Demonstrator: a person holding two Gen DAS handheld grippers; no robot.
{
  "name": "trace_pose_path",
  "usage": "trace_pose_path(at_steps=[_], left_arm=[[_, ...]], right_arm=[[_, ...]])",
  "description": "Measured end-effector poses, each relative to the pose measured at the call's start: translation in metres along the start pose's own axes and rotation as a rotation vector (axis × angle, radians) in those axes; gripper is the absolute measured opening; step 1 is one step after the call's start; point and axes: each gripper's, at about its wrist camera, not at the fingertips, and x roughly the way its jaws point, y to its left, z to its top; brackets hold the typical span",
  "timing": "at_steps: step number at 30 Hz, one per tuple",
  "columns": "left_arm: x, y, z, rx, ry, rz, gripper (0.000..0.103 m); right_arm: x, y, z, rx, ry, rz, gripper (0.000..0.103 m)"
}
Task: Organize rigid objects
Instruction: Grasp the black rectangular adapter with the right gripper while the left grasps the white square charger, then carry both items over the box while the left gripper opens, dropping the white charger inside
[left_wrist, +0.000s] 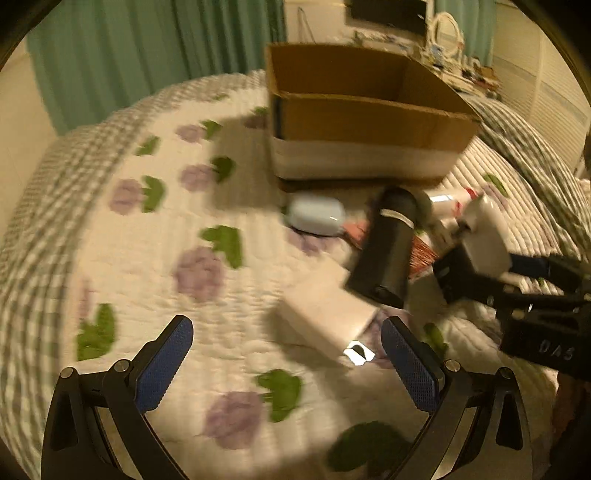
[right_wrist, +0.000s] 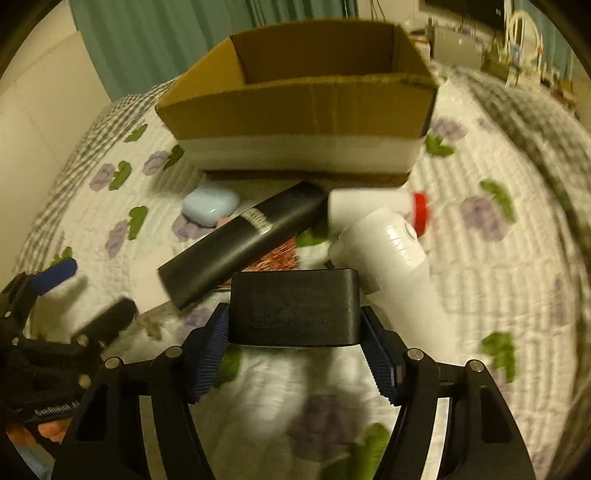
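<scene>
An open cardboard box (left_wrist: 369, 122) stands on the floral quilt; it also shows in the right wrist view (right_wrist: 303, 107). In front of it lie a long black box (left_wrist: 388, 247) (right_wrist: 243, 240), a pale blue case (left_wrist: 317, 216) (right_wrist: 210, 205), a white bottle (right_wrist: 391, 254), a white red-capped bottle (right_wrist: 373, 201) and a flat white box (left_wrist: 328, 317). My right gripper (right_wrist: 295, 339) is shut on a small black box (right_wrist: 293, 306), held above the quilt; it shows at the right of the left wrist view (left_wrist: 476, 269). My left gripper (left_wrist: 286, 354) is open and empty, just short of the flat white box.
The quilt (left_wrist: 166, 258) covers a bed, with a checked border falling away at the left. Teal curtains (left_wrist: 147, 48) hang behind. A cluttered shelf (left_wrist: 450, 48) stands at the back right. A reddish patterned item (right_wrist: 275, 258) lies under the long black box.
</scene>
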Motion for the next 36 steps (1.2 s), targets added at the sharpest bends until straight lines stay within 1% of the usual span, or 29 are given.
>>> trace_pose_path(at_steps=[2,5,6,7,8,11,14,21,24,26,31,36], left_arm=[[0.006,-0.008,0.004,0.025,0.018,-0.026,0.101],[0.019,-0.013,0.007,0.041,0.057,-0.059,0.088],[0.022,-0.014,0.008,0.044,0.068,-0.060,0.079],[0.027,-0.014,0.009,0.050,0.079,-0.057,0.072],[0.031,-0.016,0.010,0.057,0.088,-0.055,0.071],[0.033,-0.018,0.010,0.063,0.079,-0.063,0.069],[0.029,-0.021,0.009,0.082,0.076,-0.046,0.064],[0.002,-0.020,-0.005,0.071,0.067,-0.043,0.063],[-0.013,-0.020,-0.006,0.052,0.043,-0.058,0.063],[-0.030,-0.019,-0.004,0.041,0.013,-0.072,0.063],[-0.066,-0.013,0.017,0.030,-0.073,-0.063,0.063],[-0.092,-0.005,0.058,0.014,-0.159,-0.052,0.063]], right_arm=[[-0.004,-0.007,0.004,0.020,-0.012,-0.003,0.068],[-0.009,-0.013,0.006,0.044,-0.024,0.010,0.068],[-0.010,-0.014,0.006,0.045,-0.026,0.008,0.068],[-0.010,-0.014,0.007,0.046,-0.027,0.008,0.068],[-0.011,-0.015,0.006,0.051,-0.028,0.012,0.068],[-0.009,-0.014,0.005,0.058,-0.024,0.019,0.068],[-0.009,-0.011,0.002,0.051,-0.019,0.008,0.068],[-0.026,-0.006,-0.005,0.035,-0.021,-0.011,0.068],[-0.038,0.000,-0.006,0.017,-0.033,-0.017,0.068],[-0.049,0.003,-0.006,0.011,-0.050,-0.021,0.068],[-0.084,0.005,0.009,-0.004,-0.117,-0.026,0.068],[-0.116,0.006,0.038,-0.029,-0.197,-0.041,0.068]])
